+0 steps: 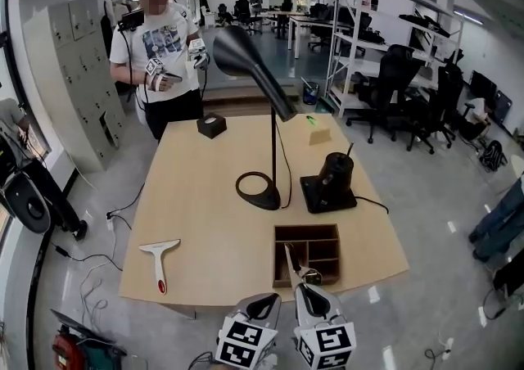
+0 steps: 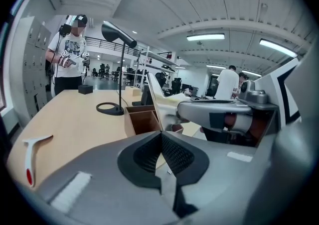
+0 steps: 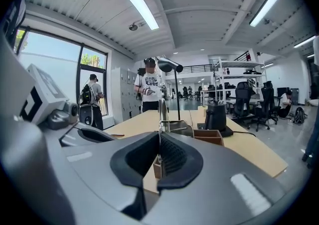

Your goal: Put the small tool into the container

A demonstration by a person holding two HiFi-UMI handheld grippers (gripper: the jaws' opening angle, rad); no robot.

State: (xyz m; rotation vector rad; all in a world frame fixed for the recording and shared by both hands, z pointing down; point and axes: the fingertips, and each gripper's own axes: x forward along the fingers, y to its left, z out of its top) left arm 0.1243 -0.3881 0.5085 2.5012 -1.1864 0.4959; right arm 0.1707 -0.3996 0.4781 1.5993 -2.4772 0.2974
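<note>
The right gripper point(image 3: 159, 137) has its fingers pressed together on the small tool point(image 3: 162, 112), a thin strip of bright metal that stands up from between them in the centre of the right gripper view. In the head view, this gripper point(image 1: 309, 285) sits at the bottom of the frame, right of centre. The small tool point(image 1: 292, 260) slants up and to the left from it, over the lower left compartment of the container point(image 1: 338, 254), an open wooden box with dividers. Whether the tip touches the wood cannot be told. The left gripper point(image 2: 160, 134) has its fingers closed tip to tip with nothing between them. It hangs just beside the right one at the bottom centre of the head view point(image 1: 262, 304), clear of the container point(image 2: 142, 119). The task looks well along: the tool is gripped and brought to the box, and what seems left is to lower it in and let go. Both grippers point away from the person, over the near edge of the pale wooden surface point(image 1: 213, 221). Further out, a white squeegee point(image 1: 160, 260) with a red handle end lies at lower left. A black lamp point(image 1: 259, 190) and a black device point(image 1: 332, 180) stand in the middle. A person point(image 1: 160, 41) stands at the upper left.
</note>
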